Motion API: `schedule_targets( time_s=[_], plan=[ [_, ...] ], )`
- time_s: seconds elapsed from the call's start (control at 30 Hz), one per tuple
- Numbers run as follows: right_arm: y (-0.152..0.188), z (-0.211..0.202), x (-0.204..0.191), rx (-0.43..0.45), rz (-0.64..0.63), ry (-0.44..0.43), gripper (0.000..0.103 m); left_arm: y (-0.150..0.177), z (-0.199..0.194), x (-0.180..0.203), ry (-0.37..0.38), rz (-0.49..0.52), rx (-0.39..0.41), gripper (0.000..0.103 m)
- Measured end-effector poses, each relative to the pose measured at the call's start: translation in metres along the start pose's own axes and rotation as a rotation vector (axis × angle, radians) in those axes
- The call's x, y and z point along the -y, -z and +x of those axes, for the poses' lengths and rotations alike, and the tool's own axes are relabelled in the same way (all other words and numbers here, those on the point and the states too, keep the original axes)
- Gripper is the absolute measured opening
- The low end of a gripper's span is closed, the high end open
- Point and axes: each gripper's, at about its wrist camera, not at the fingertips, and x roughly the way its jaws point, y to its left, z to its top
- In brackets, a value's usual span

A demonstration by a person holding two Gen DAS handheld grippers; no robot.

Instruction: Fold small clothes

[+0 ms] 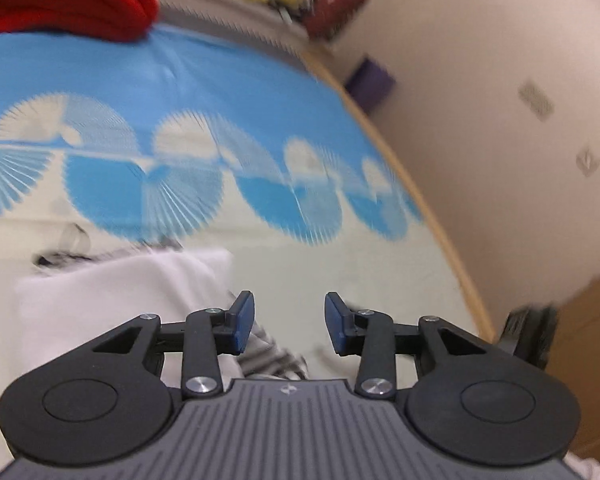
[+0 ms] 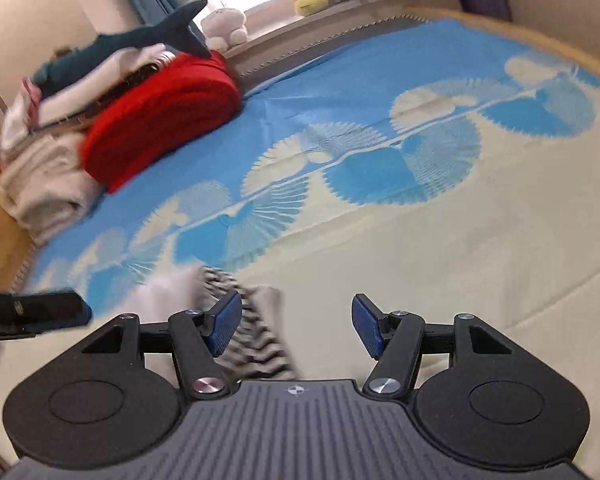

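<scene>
Hovering with fingers parted and empty, the left gripper (image 1: 289,322) and right gripper (image 2: 296,326) flank a white-and-striped garment (image 2: 260,336) lying near the bed's (image 2: 480,240) near edge. Soft, light, floppy; I'd pinch its corners or hem.

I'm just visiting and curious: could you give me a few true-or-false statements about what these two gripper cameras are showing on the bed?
1. Both hand-held grippers are open and holding nothing. True: the left hand-held gripper and the right hand-held gripper both show a gap between their blue pads.
2. The red blanket is spread flat across the bed. False: it lies folded in a thick bundle.
3. A striped garment lies below the right hand-held gripper. True.
4. The bedspread is plain green. False: it is blue and cream with fan patterns.
5. A plush shark lies on the pile of bedding. True.
</scene>
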Motion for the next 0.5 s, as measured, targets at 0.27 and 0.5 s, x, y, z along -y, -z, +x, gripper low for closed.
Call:
schedule_targets(
  time_s=[0.27, 0.5],
  plan=[
    [0.016, 0.038, -0.046, -0.226, -0.093, -0.242, 0.066, 0.006, -0.045, -0.067, -0.154, -0.04, -0.073, 0.043],
    [0.045, 0.055, -0.09, -0.408, -0.29, -0.195, 0.064, 0.014, -0.06, -0.086, -0.205, 0.011, -0.119, 0.043]
  ],
)
